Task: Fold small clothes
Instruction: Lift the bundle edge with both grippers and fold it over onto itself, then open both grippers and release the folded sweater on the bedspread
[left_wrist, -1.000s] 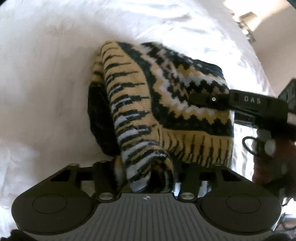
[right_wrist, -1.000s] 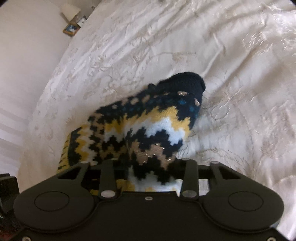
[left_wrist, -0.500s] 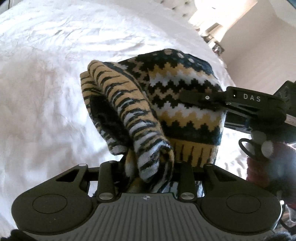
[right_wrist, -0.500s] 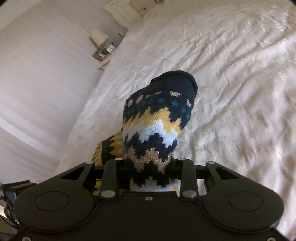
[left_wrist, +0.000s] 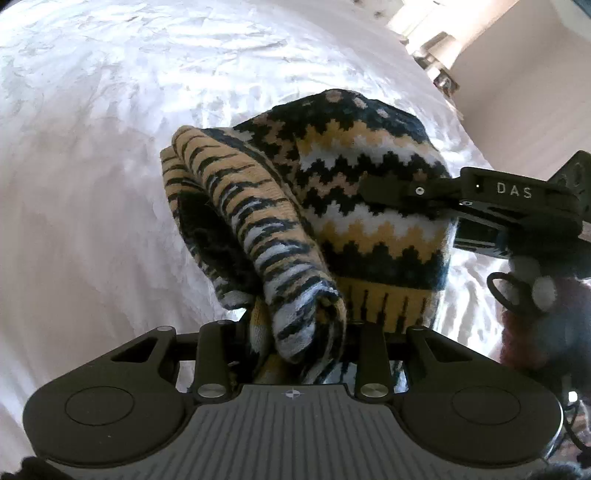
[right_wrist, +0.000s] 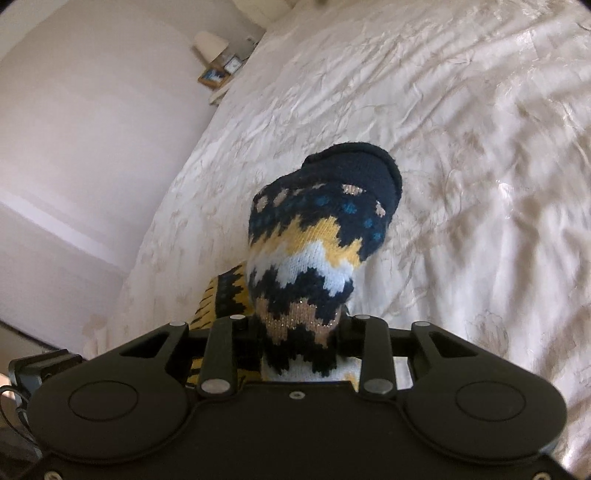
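Note:
A knitted sock (left_wrist: 369, 221) with navy, yellow, white and tan zigzags hangs in the air over the white bedspread (left_wrist: 92, 184). My left gripper (left_wrist: 295, 332) is shut on its turned-out, striped cuff end (left_wrist: 266, 240). My right gripper (right_wrist: 299, 332) is shut on the foot part, and the navy toe (right_wrist: 354, 166) points away from it. In the left wrist view the right gripper (left_wrist: 399, 192) reaches in from the right and clamps the sock's side.
The embroidered cream bedspread (right_wrist: 461, 147) fills most of both views. A bedside table with a lamp and picture frames (right_wrist: 218, 70) stands by the pale wall at the far left of the bed. The person's hand (left_wrist: 535, 314) shows at right.
Both grippers have lifted the sock higher off the bed and tilted up, so more wall and room show. The sock now hangs more bunched and upright between them.

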